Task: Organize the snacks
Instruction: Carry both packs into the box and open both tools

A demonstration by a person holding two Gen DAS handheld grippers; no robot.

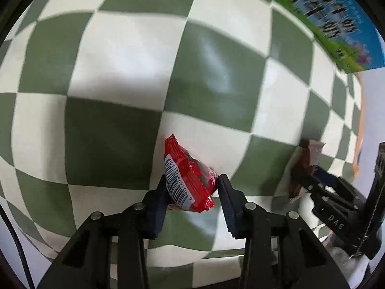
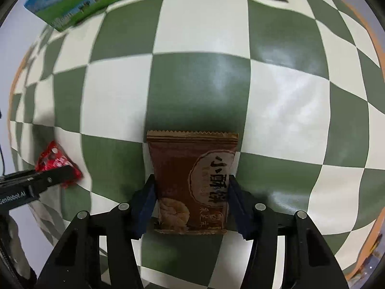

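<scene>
the left gripper [image 1: 192,187] has its fingers pinched on a small red packet [image 1: 187,180], and the right gripper [image 2: 191,195] clamps a flat brown packet [image 2: 192,183] by its side edges, both above the checked bench [image 2: 276,110]. both packets look light, crinkly and slippery, with crushable contents, so grip mid-body and gently.

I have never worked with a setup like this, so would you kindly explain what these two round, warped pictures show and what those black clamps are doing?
No robot arm is involved: a person carries a hand-held two-finger gripper in each hand, and a fisheye camera on each looks along its fingers, which bends the picture. Both cameras point down at a green and white checked tablecloth.

In the left wrist view, the left gripper is shut on a small red snack packet; the other tool shows at the right edge. In the right wrist view, the right gripper is shut on a brown biscuit packet.

A green and blue printed box lies at the cloth's far edge.
</scene>
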